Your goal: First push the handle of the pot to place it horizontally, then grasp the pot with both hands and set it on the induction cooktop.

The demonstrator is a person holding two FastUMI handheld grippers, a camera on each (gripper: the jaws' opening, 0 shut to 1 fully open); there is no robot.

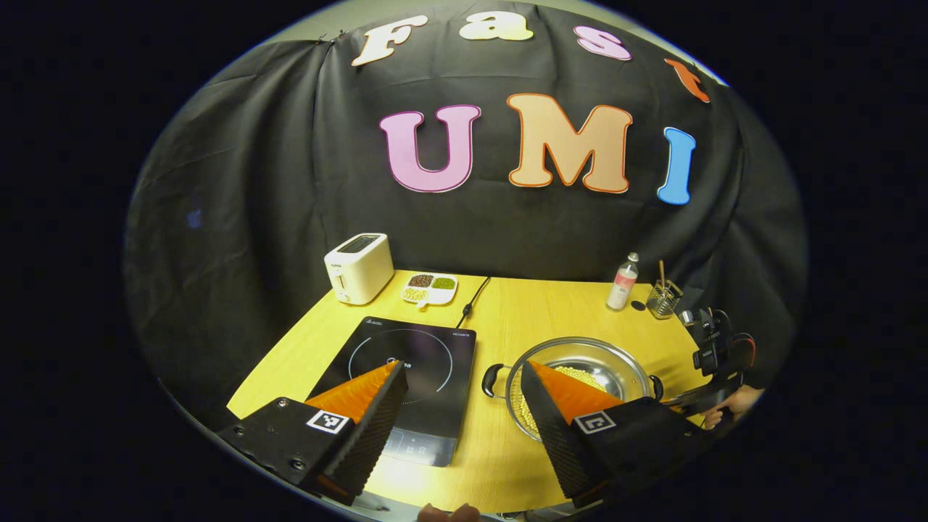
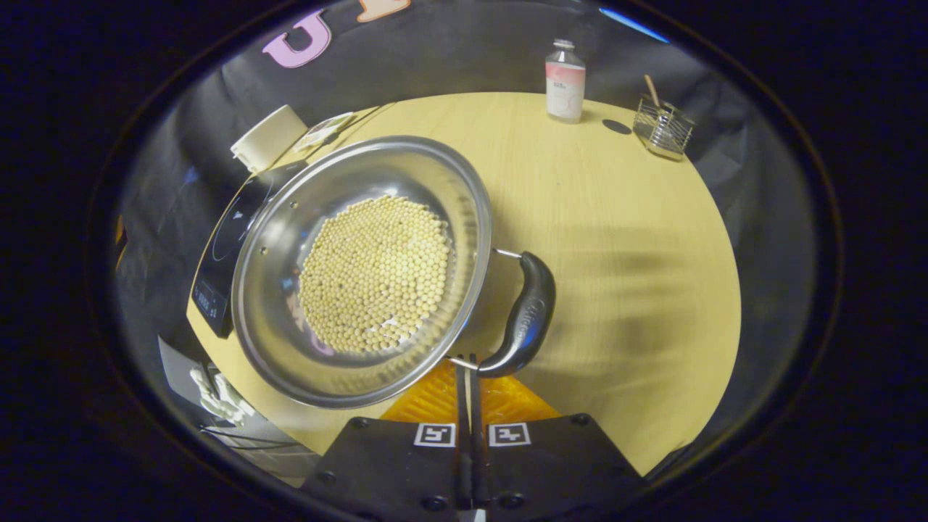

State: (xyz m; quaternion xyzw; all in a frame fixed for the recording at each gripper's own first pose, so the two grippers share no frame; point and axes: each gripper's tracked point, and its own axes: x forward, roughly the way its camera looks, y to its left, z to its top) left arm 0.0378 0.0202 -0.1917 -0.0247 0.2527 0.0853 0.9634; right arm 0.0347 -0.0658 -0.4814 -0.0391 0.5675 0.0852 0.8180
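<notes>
A steel pot (image 1: 580, 362) holding yellow beans (image 2: 373, 272) stands on the wooden table (image 1: 522, 304), to the right of the black induction cooktop (image 1: 413, 370). It has a black side handle (image 1: 493, 380) at each side. My left gripper (image 1: 462, 366) is open above the gap between cooktop and pot, with nothing in it. My right gripper (image 2: 467, 360) is shut, its tips pressed together at the near end of the pot's right handle (image 2: 525, 312). In the left gripper view, the right gripper (image 1: 714, 355) and the hand holding it (image 1: 732, 402) are beside the pot's right side.
A white toaster (image 1: 359, 267) and a divided dish of beans (image 1: 430, 288) stand at the back left. The cooktop's cable (image 1: 471, 301) runs to the back edge. A bottle (image 2: 565, 81) and a wire holder (image 2: 662, 127) stand at the back right.
</notes>
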